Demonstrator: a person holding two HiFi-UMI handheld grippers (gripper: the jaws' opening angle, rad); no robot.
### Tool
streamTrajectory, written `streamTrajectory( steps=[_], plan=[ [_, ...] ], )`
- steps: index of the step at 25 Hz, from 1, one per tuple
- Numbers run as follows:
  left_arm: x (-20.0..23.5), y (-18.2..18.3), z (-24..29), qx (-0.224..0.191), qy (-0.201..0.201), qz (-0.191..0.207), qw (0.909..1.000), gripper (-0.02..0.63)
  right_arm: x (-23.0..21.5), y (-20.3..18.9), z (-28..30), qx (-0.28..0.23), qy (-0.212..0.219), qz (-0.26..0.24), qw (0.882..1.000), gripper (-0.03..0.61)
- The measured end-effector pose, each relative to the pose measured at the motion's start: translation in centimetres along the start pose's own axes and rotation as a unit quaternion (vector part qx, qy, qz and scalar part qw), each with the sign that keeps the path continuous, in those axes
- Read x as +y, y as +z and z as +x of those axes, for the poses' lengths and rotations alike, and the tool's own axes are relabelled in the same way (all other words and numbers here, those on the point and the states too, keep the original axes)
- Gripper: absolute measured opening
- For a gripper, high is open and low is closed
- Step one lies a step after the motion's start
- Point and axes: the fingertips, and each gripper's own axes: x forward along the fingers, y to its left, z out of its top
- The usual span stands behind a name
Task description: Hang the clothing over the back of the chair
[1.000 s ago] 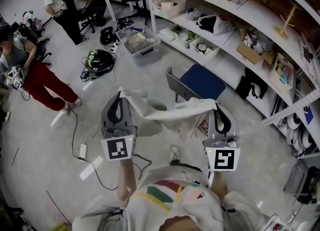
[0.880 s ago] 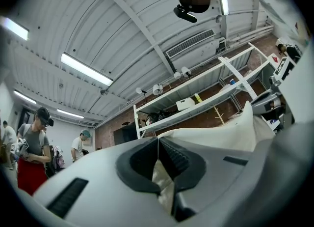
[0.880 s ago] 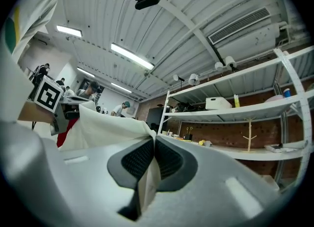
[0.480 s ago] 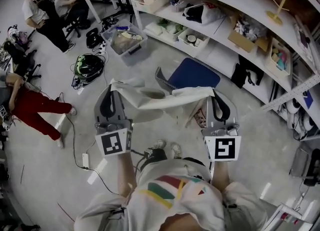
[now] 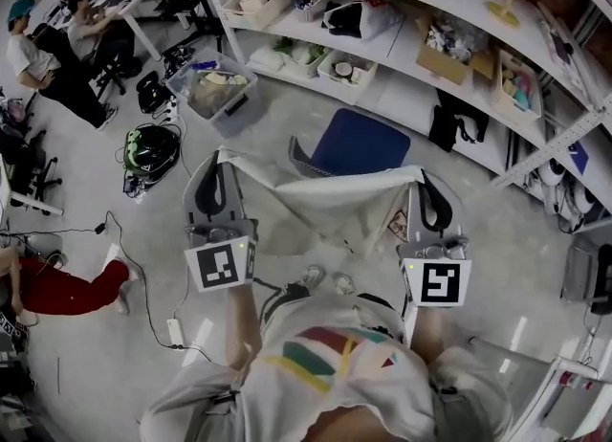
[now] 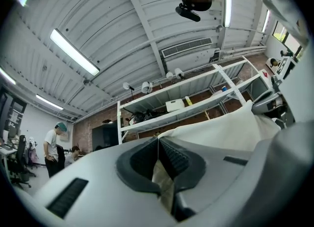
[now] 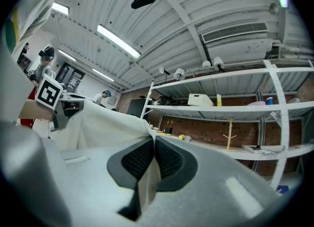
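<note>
Above the blue chair point(image 5: 356, 147), a white garment point(image 5: 320, 203) hangs stretched between the two grippers; the left gripper point(image 5: 219, 156) is clamped on its left edge, the right gripper point(image 5: 422, 176) on its right edge, with cloth pinched between each pair of jaws

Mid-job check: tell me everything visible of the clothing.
The clothing is pale cream, thin fabric, held off the floor and spread wide. The left gripper is shut on one top corner, the right gripper on the other; the upper edge runs fairly taut between them, the rest hangs in loose folds. It hangs just short of the blue chair, not yet draped over its back.
</note>
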Motion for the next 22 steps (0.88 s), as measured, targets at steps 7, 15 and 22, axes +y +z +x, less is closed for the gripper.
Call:
streamTrajectory(
  steps=[7, 15, 22],
  plan=[
    [1.2, -1.1, 3.5, -0.007, -0.035, -0.012, 0.9993, 0.014, 0.2, -0.2, 1.0, 0.024, -0.04, -0.001, 0.999, 0.009],
    [2.3, 0.9, 10.8, -0.052, -0.094, 0.012, 0.9942, 0.014, -1.9, 3.2, 3.5, 0.016, -0.096, -0.038, 0.995, 0.009],
    [2.7, 6.9, 17.4, -0.12, -0.156, 0.031, 0.98, 0.014, -5.5, 11.9, 5.0, -0.053, -0.131, -0.098, 0.985, 0.009]
  ],
)
